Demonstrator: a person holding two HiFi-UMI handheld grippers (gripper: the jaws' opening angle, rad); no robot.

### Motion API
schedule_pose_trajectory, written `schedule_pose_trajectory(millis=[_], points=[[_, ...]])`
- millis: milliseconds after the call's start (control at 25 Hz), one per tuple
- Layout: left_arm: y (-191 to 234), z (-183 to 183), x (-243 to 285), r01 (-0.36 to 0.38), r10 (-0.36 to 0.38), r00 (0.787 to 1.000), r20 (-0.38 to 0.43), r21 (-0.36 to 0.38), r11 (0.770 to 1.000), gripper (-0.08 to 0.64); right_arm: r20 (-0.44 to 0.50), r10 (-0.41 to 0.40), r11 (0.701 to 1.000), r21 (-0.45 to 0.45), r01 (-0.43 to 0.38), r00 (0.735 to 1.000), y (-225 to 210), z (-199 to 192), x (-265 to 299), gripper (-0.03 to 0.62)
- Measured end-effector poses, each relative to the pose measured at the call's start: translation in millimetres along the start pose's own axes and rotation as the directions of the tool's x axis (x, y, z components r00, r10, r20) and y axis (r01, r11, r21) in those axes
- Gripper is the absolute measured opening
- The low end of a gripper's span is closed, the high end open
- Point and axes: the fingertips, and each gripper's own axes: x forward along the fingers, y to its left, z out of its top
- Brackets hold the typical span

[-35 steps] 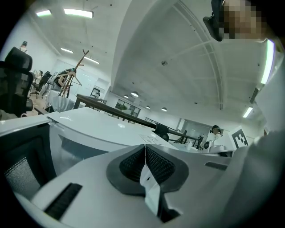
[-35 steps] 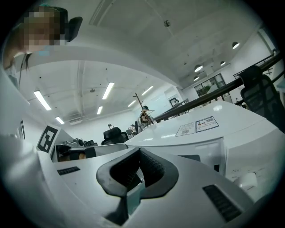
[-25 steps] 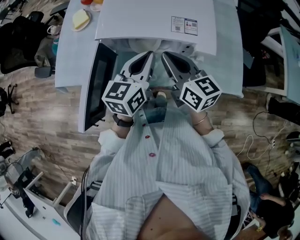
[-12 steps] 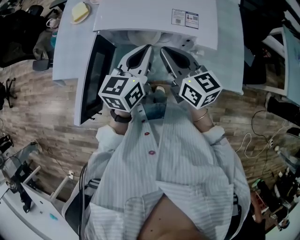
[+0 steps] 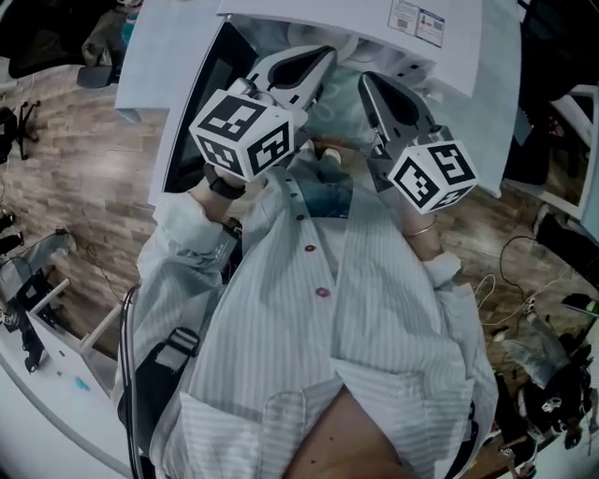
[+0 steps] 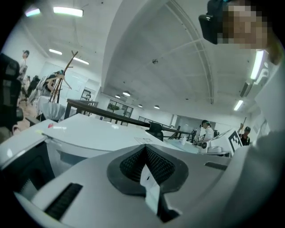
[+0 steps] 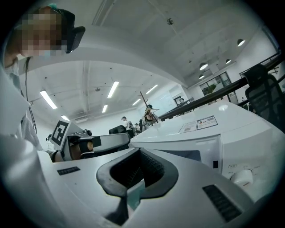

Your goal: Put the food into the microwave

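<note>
While the left gripper (image 5: 320,56) and right gripper (image 5: 368,82) hover pressed shut and empty near the open microwave (image 5: 356,19), a careless leftward swing could clip its door (image 5: 199,105).

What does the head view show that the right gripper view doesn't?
Only the head view shows the brown wooden floor and the dark open microwave door. Only the right gripper view shows the long ceiling lights and the round white knob on the microwave's front. Both show the white box-shaped microwave with its sticker label on top.
</note>
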Motion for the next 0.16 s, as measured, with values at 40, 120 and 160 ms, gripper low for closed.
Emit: schedule_pose_trajectory(millis=[40,120,160], points=[[0.6,2.0,1.4,0.008,-0.009,1.000,0.006,0.036,0.999,0.009,0.007,-0.010,1.000,-0.004,0.010,1.000,-1.9,1.1,-0.3,0.032],[0.7,4.8,6.6,0.032,-0.033,0.999,0.011,0.098,0.995,0.009,0.024,-0.030,0.999,-0.014,0.030,0.999,-6.4,5.0,-1.1,0.032],[0.5,6.0,9.7,0.045,-0.047,0.999,0.013,0.122,0.991,0.009,0.033,-0.040,0.999,-0.018,0.041,0.999,-8.8,7.3,-1.6,0.032]])
